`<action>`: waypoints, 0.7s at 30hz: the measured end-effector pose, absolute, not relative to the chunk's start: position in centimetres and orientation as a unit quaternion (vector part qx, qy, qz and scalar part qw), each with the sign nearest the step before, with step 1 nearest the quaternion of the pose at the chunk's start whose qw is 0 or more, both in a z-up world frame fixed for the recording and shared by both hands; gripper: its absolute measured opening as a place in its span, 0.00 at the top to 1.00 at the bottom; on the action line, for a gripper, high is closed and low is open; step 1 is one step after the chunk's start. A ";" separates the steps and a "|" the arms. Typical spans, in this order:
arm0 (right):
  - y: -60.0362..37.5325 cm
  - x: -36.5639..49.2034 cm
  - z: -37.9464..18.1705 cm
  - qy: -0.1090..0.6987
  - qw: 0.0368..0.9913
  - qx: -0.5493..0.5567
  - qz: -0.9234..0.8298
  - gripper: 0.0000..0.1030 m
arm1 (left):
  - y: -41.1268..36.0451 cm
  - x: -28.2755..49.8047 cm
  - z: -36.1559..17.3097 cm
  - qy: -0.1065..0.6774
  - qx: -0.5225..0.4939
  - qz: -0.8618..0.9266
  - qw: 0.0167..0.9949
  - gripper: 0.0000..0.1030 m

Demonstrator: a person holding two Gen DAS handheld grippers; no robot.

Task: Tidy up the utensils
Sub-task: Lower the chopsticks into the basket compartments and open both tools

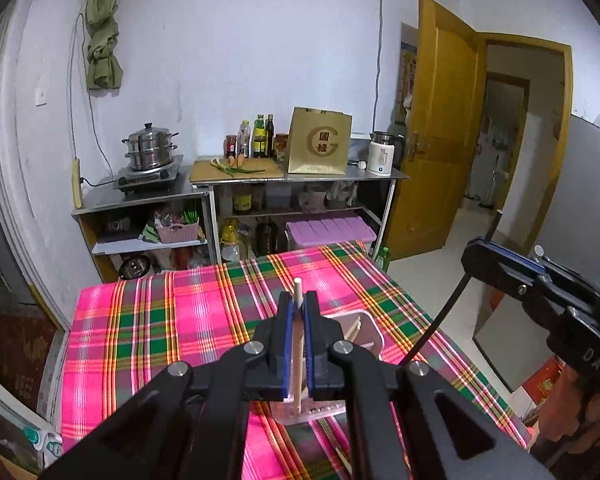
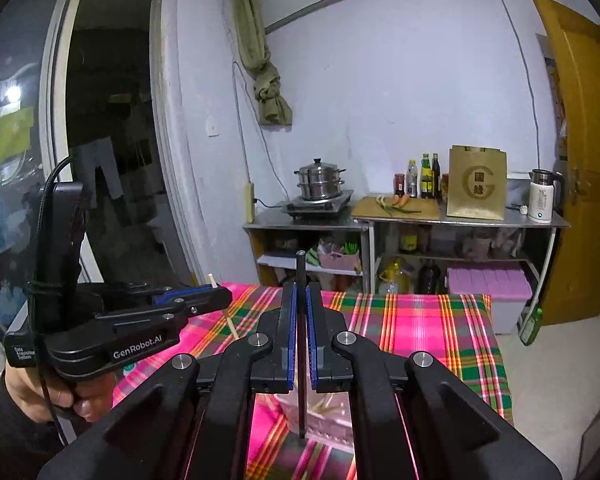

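Observation:
My left gripper (image 1: 299, 306) is shut on a pale wooden chopstick (image 1: 298, 344) held upright above a clear plastic container (image 1: 362, 330) on the plaid tablecloth (image 1: 160, 332). More wooden chopsticks (image 1: 354, 328) lean inside the container. My right gripper (image 2: 301, 300) is shut on a black chopstick (image 2: 301, 344) held upright over the same container (image 2: 328, 412). In the left wrist view the right gripper (image 1: 496, 258) is at the right with the black chopstick (image 1: 448, 308) slanting down. In the right wrist view the left gripper (image 2: 216, 290) is at the left.
A metal shelf unit (image 1: 240, 184) stands against the far wall with a steamer pot (image 1: 150, 146), cutting board (image 1: 236, 170), bottles, a brown paper bag (image 1: 320, 142) and a kettle (image 1: 382, 154). An open yellow door (image 1: 440, 120) is at the right.

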State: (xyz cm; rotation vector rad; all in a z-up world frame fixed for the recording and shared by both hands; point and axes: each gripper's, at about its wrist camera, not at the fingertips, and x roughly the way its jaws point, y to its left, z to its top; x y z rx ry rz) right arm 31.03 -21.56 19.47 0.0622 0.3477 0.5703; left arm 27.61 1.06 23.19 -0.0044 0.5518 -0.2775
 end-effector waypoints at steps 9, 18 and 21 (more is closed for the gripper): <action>-20.8 33.7 18.9 0.164 0.947 0.042 0.275 0.96 | 1.1 30.1 22.0 0.268 -0.009 -0.140 0.953 0.94; -20.2 35.8 16.5 0.180 0.945 0.049 0.270 0.96 | 1.7 31.9 18.8 0.294 -0.018 -0.133 0.946 0.94; -20.0 36.2 15.9 0.188 0.944 0.051 0.268 0.96 | 2.0 32.1 18.0 0.301 -0.024 -0.133 0.944 0.94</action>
